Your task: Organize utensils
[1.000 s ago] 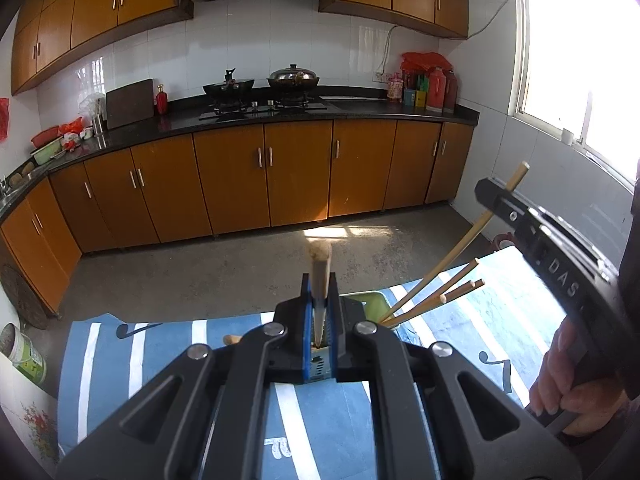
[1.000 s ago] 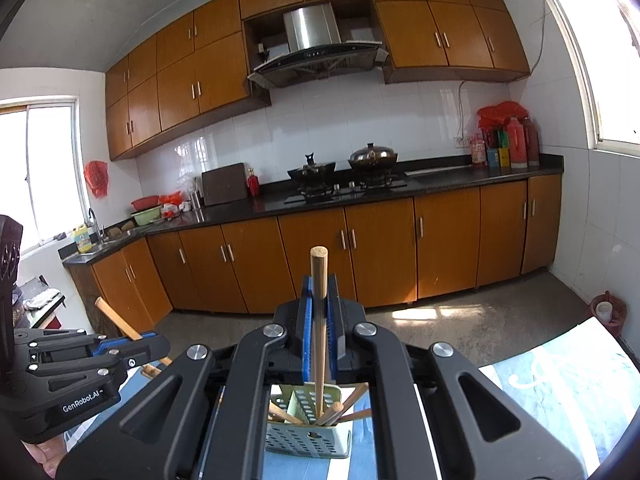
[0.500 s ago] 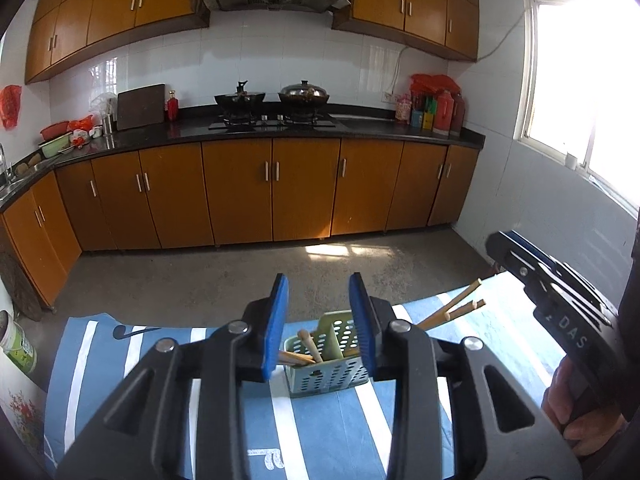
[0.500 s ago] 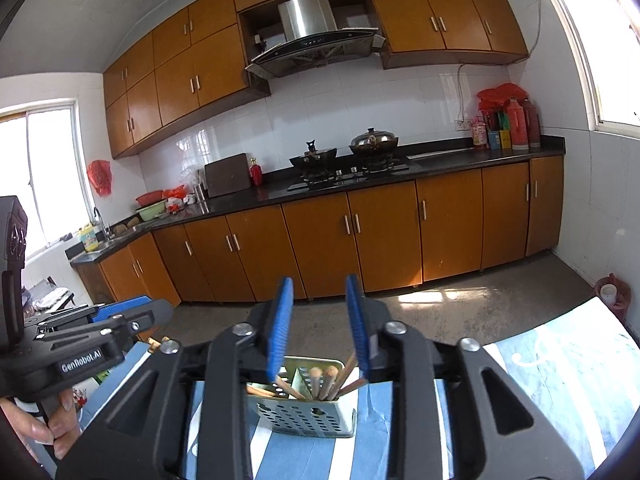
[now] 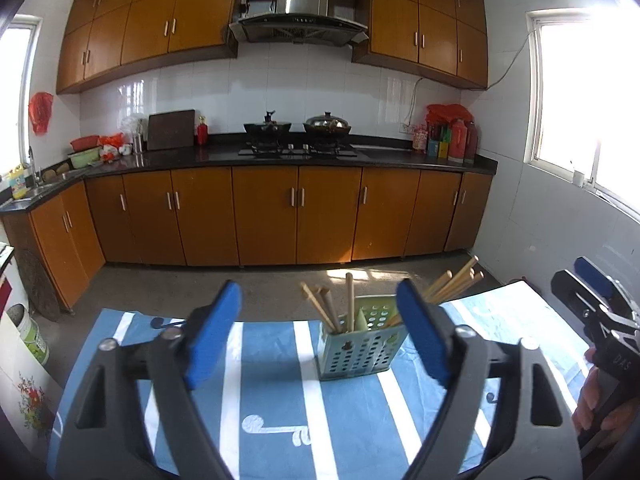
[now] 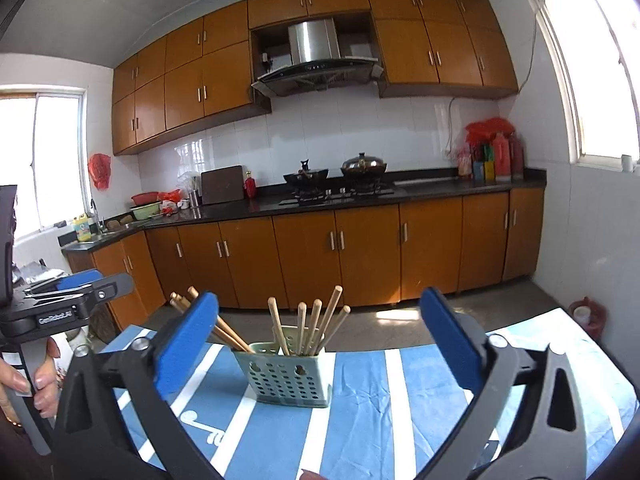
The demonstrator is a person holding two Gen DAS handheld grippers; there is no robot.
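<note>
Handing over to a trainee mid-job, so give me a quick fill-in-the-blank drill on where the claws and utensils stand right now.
1. Both the left claw and the right claw are wide ____.
2. The wooden chopsticks stand in the pale green ____.
3. That holder rests on a cloth striped white and ____.
4. Neither claw is ____ a chopstick.

Missing words: open; holder; blue; holding
</note>
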